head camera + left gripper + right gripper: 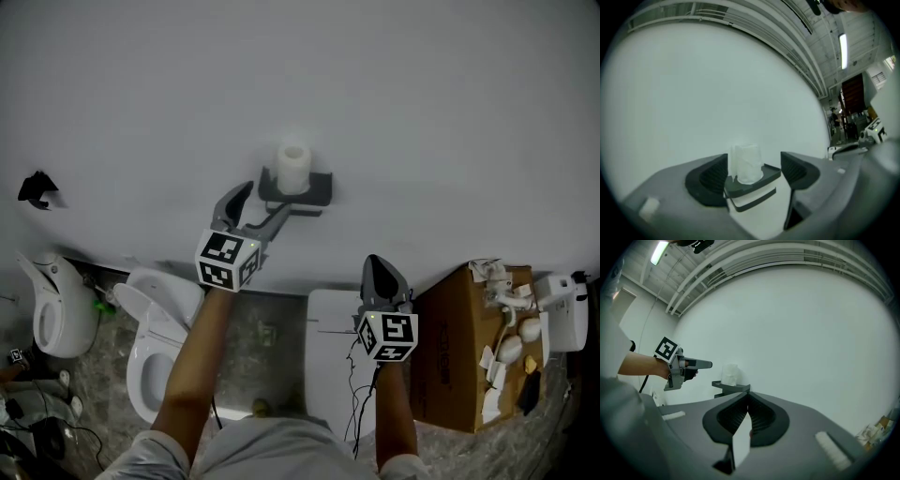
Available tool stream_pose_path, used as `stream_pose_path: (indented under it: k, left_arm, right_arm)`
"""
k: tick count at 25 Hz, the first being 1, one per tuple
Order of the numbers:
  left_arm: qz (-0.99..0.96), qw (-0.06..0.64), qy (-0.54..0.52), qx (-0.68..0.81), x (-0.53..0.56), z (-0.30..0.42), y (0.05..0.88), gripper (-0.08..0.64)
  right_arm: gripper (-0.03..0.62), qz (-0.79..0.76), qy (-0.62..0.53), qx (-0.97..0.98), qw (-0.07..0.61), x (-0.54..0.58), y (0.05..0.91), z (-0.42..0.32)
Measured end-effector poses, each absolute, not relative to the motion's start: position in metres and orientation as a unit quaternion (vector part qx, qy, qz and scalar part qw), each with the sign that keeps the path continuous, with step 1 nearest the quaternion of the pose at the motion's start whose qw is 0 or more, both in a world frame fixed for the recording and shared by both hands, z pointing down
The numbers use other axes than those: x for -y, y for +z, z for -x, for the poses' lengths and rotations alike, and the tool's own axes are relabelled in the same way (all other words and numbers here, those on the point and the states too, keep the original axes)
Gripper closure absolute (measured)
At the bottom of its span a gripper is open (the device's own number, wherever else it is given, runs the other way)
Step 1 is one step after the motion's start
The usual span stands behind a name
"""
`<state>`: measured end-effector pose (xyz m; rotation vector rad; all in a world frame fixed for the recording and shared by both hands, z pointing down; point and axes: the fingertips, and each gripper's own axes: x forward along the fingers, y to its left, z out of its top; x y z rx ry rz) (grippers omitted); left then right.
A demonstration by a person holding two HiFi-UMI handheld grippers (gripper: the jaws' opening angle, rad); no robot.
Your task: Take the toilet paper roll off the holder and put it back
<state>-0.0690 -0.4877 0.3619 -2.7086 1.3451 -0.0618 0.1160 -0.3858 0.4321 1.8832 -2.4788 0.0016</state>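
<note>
A white toilet paper roll (293,167) stands upright on a dark wall-mounted holder (317,193). My left gripper (265,202) is just to the lower left of the holder, open, its pads clear of the roll. In the left gripper view the roll (746,161) and the holder shelf (757,185) show in the gap between the wide-set jaws, a little beyond them. My right gripper (375,262) hangs lower and to the right, shut with nothing in it (747,399). From there I see the roll (731,373) and the left gripper (701,364) stopping short of it.
A plain white wall (422,112) fills the background. Below stand a urinal (52,305), an open toilet (150,352) and a white tank lid (333,328). A cardboard box (455,352) with small items on it sits at the right.
</note>
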Motion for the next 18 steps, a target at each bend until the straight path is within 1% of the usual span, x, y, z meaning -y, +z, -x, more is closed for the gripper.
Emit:
stream_pose_path:
  k: [3, 10, 18]
  left_arm:
    - [0.892, 0.056, -0.03, -0.448, 0.507, 0.059, 0.364, 0.186]
    - [0.889, 0.04, -0.048, -0.454, 0.545, 0.044, 0.372, 0.128]
    - [0.89, 0.045, -0.08, -0.446, 0.57, 0.021, 0.379, 0.118]
  right_arm:
    - [0.591, -0.606, 0.004, 0.795, 0.015, 0.393, 0.437, -0.122]
    - [0.591, -0.607, 0.015, 0.794, 0.022, 0.409, 0.452, -0.136]
    - [0.591, -0.608, 0.024, 0.793, 0.03, 0.421, 0.465, -0.148]
